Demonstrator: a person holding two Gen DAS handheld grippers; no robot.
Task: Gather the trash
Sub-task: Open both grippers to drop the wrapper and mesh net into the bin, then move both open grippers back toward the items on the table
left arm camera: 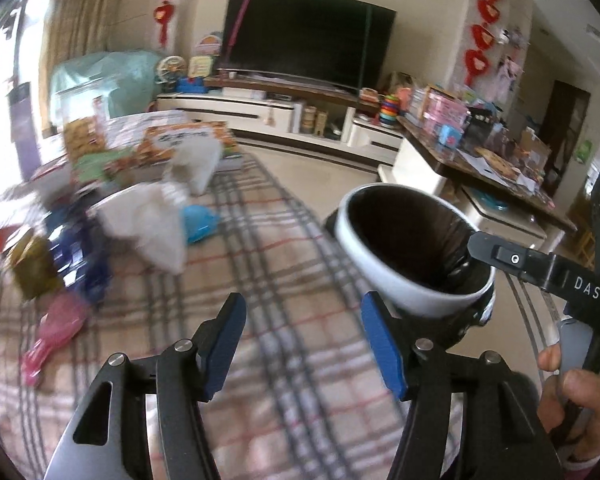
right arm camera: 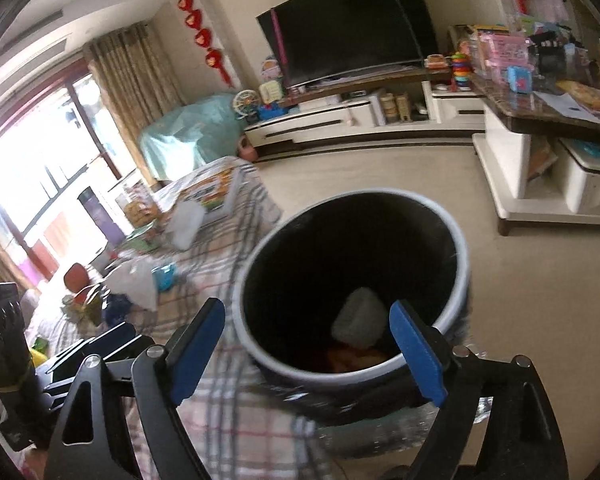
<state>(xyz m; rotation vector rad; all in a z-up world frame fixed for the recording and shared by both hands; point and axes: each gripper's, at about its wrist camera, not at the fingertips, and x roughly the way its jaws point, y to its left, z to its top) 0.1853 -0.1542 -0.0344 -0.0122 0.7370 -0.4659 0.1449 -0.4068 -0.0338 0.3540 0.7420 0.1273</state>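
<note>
A white trash bin [left arm camera: 416,284] lined with a black bag stands at the right edge of a plaid-covered table [left arm camera: 284,280]. In the right wrist view the bin [right arm camera: 260,344] holds a crumpled white tissue [right arm camera: 358,318] and some orange scraps [right arm camera: 352,358]. My right gripper [right arm camera: 308,344] is open and empty above the bin's near rim. My left gripper [left arm camera: 302,344] is open and empty over the plaid cloth, left of the bin. Trash lies at the table's left: crumpled white tissues [left arm camera: 152,224], a blue wrapper [left arm camera: 80,256], a pink wrapper [left arm camera: 56,332], a blue lid [left arm camera: 200,224].
Boxes and books [left arm camera: 180,140] sit at the table's far end. A TV [left arm camera: 304,36] on a low white cabinet [left arm camera: 260,114] stands against the far wall. A cluttered side table [left arm camera: 492,164] is to the right, across open tiled floor [right arm camera: 380,168].
</note>
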